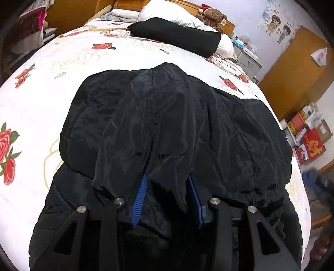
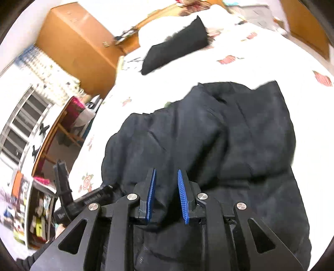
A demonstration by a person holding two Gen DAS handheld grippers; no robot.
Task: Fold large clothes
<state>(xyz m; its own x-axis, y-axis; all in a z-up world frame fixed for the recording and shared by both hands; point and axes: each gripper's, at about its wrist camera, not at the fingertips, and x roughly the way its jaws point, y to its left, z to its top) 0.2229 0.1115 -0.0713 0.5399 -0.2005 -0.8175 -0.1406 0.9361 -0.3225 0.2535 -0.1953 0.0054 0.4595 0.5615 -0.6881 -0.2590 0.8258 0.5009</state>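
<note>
A black padded jacket (image 1: 177, 125) lies spread on the rose-printed bed cover (image 1: 62, 62). In the left wrist view my left gripper (image 1: 167, 177) is shut on a bunched fold of it. The cloth drapes over both blue pads (image 1: 139, 198) and hides the fingertips. In the right wrist view the same jacket (image 2: 229, 135) lies crumpled below my right gripper (image 2: 167, 170). That gripper is open, its blue pads (image 2: 151, 196) a short way apart. Nothing sits between them, and the jacket lies beneath.
A folded black garment (image 1: 177, 35) rests near the white pillows (image 1: 167, 12) and a teddy bear (image 1: 213, 15) at the headboard. Boxes (image 1: 309, 135) crowd the floor on the right. A wooden wardrobe (image 2: 73, 35) and a table (image 2: 52, 135) stand beside the bed.
</note>
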